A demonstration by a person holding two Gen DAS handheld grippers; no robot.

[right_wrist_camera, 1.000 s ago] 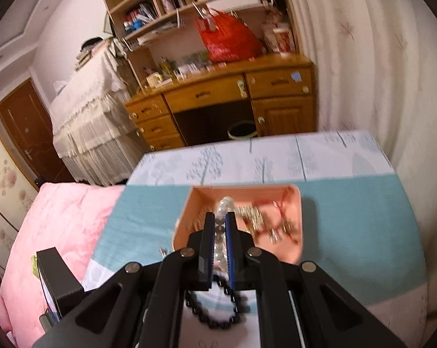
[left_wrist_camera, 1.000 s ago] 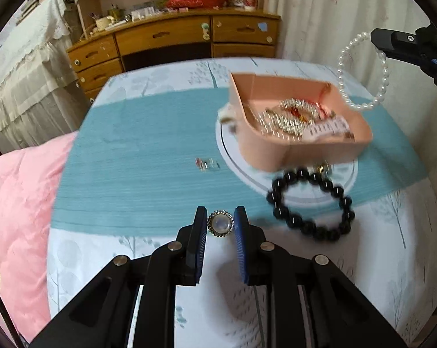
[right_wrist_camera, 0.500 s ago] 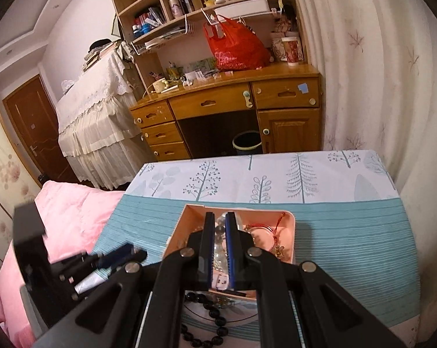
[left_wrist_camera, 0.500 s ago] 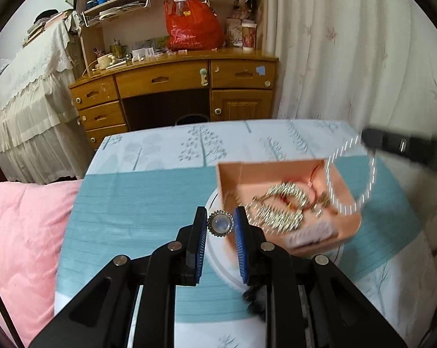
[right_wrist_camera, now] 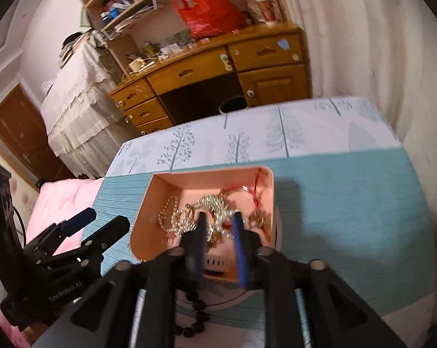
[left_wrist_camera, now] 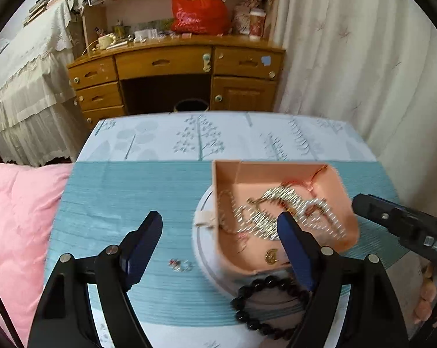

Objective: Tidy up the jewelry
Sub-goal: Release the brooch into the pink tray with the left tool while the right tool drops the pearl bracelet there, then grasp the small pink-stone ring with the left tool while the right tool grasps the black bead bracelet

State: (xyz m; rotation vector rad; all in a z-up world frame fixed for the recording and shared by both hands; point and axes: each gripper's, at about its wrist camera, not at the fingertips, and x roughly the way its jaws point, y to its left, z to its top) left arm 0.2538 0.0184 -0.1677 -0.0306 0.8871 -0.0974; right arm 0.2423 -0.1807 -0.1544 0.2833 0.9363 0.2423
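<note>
The pink tray (left_wrist_camera: 279,174) of tangled jewelry (left_wrist_camera: 279,211) is sitting on a white round base (left_wrist_camera: 202,249) on the teal cloth (left_wrist_camera: 125,191), and the left gripper (left_wrist_camera: 220,226), its jaws having just been opening, is standing wide and empty over the tray's near left corner. Only the left wrist view is showing a small gold ring (left_wrist_camera: 271,256) inside the tray and a tiny trinket (left_wrist_camera: 180,265) lying on the cloth beside the base. The right wrist view is showing the right gripper (right_wrist_camera: 220,226), jaws having just been opening to a narrow gap with nothing gripped, above the tray (right_wrist_camera: 207,175), with the black bead bracelet (right_wrist_camera: 199,313) lying below.

Pink tray (left_wrist_camera: 282,171), teal-striped cloth (left_wrist_camera: 131,197)
</note>
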